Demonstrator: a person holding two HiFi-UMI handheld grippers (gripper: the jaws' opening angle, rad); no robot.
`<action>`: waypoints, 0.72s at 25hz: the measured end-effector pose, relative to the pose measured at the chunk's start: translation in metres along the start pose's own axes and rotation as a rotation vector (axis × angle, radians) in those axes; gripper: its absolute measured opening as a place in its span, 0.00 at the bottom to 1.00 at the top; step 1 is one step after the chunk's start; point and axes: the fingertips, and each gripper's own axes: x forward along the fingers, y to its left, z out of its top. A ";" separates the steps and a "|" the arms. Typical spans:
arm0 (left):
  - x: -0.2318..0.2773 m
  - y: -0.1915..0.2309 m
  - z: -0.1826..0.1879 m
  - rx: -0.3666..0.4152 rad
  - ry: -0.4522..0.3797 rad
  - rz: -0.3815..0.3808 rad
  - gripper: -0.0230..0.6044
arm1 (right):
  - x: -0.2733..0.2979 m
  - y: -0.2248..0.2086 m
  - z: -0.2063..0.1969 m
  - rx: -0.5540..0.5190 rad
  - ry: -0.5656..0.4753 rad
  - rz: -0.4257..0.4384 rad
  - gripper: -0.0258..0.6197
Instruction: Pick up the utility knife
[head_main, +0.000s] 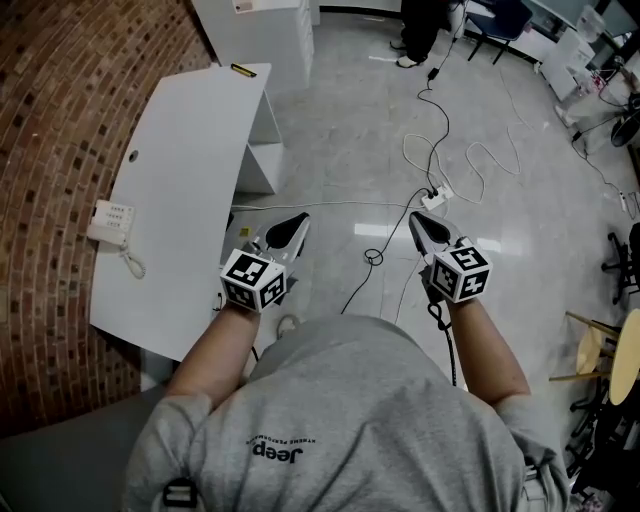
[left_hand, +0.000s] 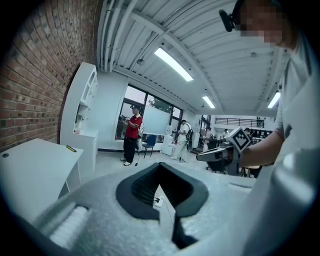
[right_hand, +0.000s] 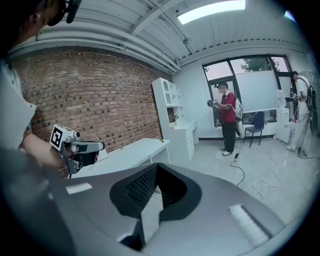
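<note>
Head view: white desk runs along the brick wall on my left, top mostly bare. A corded telephone sits at the wall-side edge, with a small round cable hole further up.

The utility knife, yellow and black, lies flat at the desk's far corner, beside the white shelf unit. It's well apart from both grippers and nothing is touching it.

The floor is glossy grey. Loose cables run to a power strip ahead of me. There's a wooden stool at far right and office chairs along the back.

Left gripper is clenched with its tips together and nothing between them. It hangs over the floor just off the desk's near edge. Right gripper is likewise clenched and empty, out over open floor near the power strip. Both point forward, slightly down.

Right gripper view shows the shelf unit's open compartments above a drawer base. Contents are too small to identify beyond something little on one shelf. A person in a red top stands by the windows with a blue chair behind, and another person is at the right edge.
</note>
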 end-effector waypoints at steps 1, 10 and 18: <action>0.005 -0.006 0.002 0.002 -0.003 0.005 0.03 | -0.004 -0.005 0.001 -0.005 0.000 0.006 0.05; 0.049 -0.050 0.007 0.037 -0.004 0.012 0.03 | -0.027 -0.051 0.010 -0.024 -0.024 0.041 0.05; 0.086 -0.011 0.014 0.028 0.005 -0.009 0.03 | 0.014 -0.076 0.023 -0.008 -0.013 0.041 0.05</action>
